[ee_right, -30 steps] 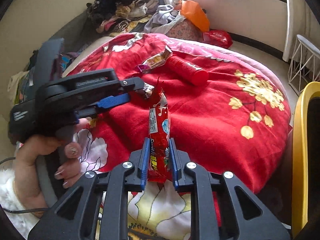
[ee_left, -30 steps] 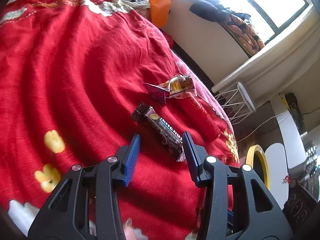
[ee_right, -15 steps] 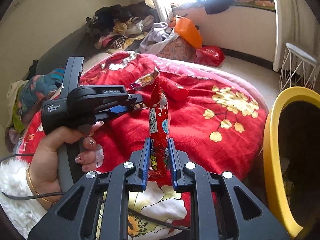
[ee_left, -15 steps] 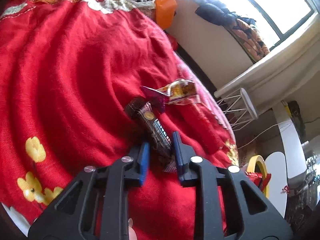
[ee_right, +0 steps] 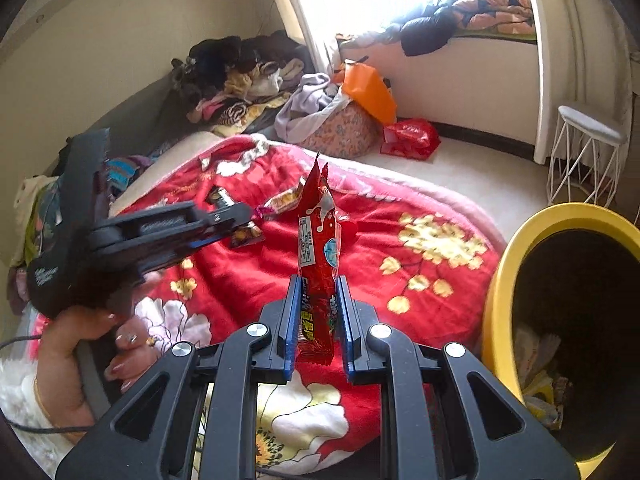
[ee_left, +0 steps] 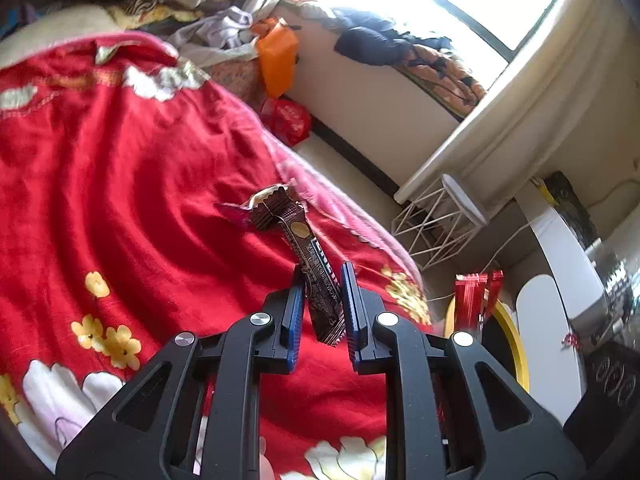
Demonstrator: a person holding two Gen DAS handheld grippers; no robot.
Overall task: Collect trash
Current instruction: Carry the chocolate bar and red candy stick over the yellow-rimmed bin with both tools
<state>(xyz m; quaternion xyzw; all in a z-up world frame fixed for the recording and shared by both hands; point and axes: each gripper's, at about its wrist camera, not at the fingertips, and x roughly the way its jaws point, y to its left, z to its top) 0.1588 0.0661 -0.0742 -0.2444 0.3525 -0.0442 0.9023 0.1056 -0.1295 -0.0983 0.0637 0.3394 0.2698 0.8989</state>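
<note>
Two wrappers: each is pinched in its own gripper, both lifted clear of the bed
Brown wrapper (ee_left: 316, 276): dark brown foil, glossy, with white lettering and a gold oval near the top; crimped zigzag ends; top end flared and crumpled
Brown wrapper, axis: long axis runs up and away from the pads, leaning left; lower end pokes out below the fingers
Left gripper (ee_left: 322, 300): its jaws have just been closing; narrow now, blue pads clamped on the brown wrapper's lower half
Red wrapper (ee_right: 319, 240): shiny red sachet with a white splash, a printed label and yellow characters low down; notched top edge
Red wrapper, axis: stands nearly upright, top leaning slightly left
Right gripper (ee_right: 317, 312): jaws narrow, gripping the red wrapper's lower part
Hand (ee_right: 76, 356): grasps the left gripper's handle; a cable trails from it
Candy wrapper (ee_right: 280, 202): lies on the blanket beyond the left gripper
Blanket (ee_left: 120, 184): red plush, rippled, with yellow and white flowers
Bin (ee_right: 496, 280): yellow rim, dark inside, paper scraps at the bottom; beside the bed at right
Room: white wire stool (ee_right: 584, 148); clothes heaped by the wall; bright window
</note>
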